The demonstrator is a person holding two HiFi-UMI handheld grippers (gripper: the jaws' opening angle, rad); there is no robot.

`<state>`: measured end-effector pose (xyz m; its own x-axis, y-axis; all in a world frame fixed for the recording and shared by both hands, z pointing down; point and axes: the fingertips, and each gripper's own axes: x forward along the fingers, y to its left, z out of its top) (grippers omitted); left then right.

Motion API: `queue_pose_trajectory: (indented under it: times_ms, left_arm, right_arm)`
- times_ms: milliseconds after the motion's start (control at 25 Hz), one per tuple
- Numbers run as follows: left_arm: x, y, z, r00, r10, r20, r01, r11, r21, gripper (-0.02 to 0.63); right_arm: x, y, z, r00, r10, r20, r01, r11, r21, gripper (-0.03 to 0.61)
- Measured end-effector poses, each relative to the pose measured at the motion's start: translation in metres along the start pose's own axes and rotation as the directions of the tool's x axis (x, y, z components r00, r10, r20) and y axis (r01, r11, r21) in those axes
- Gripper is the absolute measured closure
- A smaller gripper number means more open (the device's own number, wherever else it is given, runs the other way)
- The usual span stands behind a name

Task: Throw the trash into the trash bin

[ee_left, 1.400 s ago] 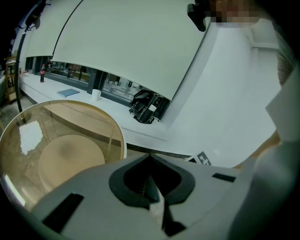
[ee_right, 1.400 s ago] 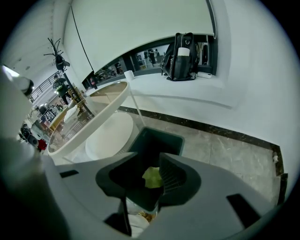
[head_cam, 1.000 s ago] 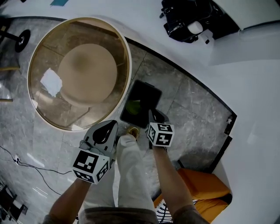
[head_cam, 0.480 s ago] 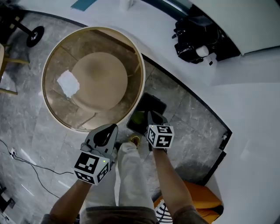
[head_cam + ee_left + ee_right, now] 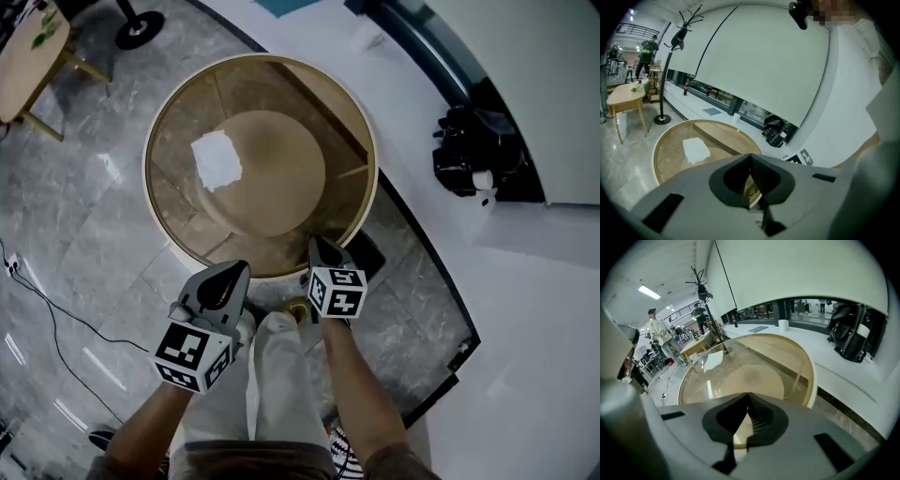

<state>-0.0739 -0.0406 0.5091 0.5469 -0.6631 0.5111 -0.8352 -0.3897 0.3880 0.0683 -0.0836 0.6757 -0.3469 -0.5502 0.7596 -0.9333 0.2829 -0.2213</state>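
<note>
Paper (image 5: pixel 217 160), white and flat, taken as the trash, is seen on the glass table (image 5: pixel 146 178), well ahead of the left gripper (image 5: pixel 232 272), untouched. Bin (image 5: pixel 373 253) is half hidden just beside the right gripper (image 5: pixel 319 248). Both pairs of jaws are pressed together, nothing between.

Step judged: approach to pickup. Next, one pair must be parted, carried forward over the rim and lowered onto the paper.

No legible text, apparently; markers only.
</note>
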Motion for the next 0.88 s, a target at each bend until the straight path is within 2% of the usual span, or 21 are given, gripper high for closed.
queue_pose_trajectory:
  times_ms: [160,360,640,880]
  left_arm:
    - [-0.031,0.044,-0.007,0.996,0.085,0.016,-0.084,0.995,-0.045,0.595]
    - [-0.057,0.082,-0.015,0.990,0.136,0.020,-0.134,0.988,-0.082,0.595]
    - [-0.070,0.104,-0.018,0.989,0.145,0.035,-0.140,0.983,-0.116,0.595]
    - [-0.065,0.113,-0.007,0.991,0.129,0.047,-0.121,0.984,-0.131,0.595]
  right_arm:
    - [0.026,0.059,0.011,0.997,0.080,-0.019,-0.082,0.994,-0.072,0.558]
    - [0.048,0.106,0.010,0.991,0.128,-0.049,-0.133,0.984,-0.123,0.559]
    - [0.064,0.134,0.011,0.988,0.137,-0.069,-0.146,0.978,-0.149,0.558]
    - [0.080,0.146,0.043,0.989,0.142,-0.041,-0.147,0.974,-0.171,0.558]
